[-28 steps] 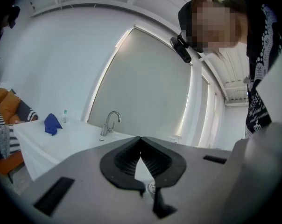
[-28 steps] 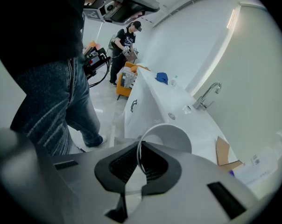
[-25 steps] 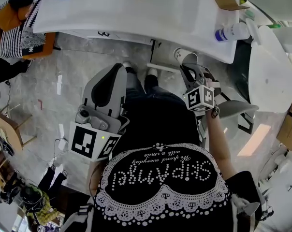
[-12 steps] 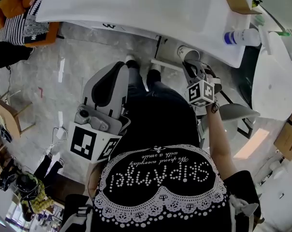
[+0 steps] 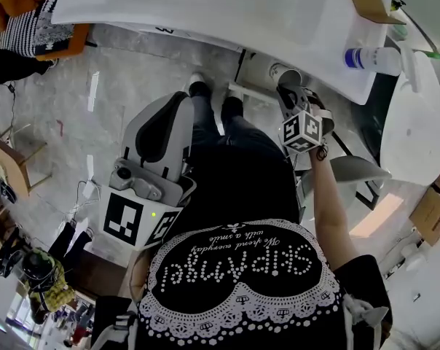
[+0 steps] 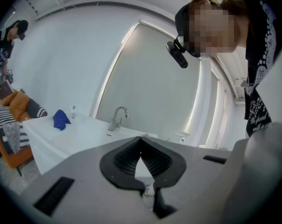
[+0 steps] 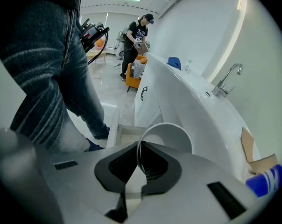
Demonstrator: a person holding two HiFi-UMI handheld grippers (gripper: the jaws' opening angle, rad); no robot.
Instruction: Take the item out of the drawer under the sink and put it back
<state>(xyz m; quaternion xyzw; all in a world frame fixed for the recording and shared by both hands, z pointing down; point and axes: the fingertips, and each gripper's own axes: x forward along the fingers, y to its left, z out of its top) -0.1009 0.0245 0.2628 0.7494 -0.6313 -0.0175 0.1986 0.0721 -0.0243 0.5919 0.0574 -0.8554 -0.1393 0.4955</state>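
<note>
The right hand-held gripper [image 7: 138, 149] pinches the white cup [image 7: 171, 136] by its rim, just above the open drawer [image 7: 114, 133]. Light and thin-walled, the cup probably crushes easily, and the rim looks stiffest. The left hand-held gripper [image 6: 141, 141] is closed and empty.

R gripper [image 7: 140, 149] on white cup [image 7: 172, 136] rim

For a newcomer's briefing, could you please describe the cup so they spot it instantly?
Find the white sink counter; below its front edge is the right gripper. Its jaws pinch the rim of a white cup: open and round, unlike the bottle on top.
</note>
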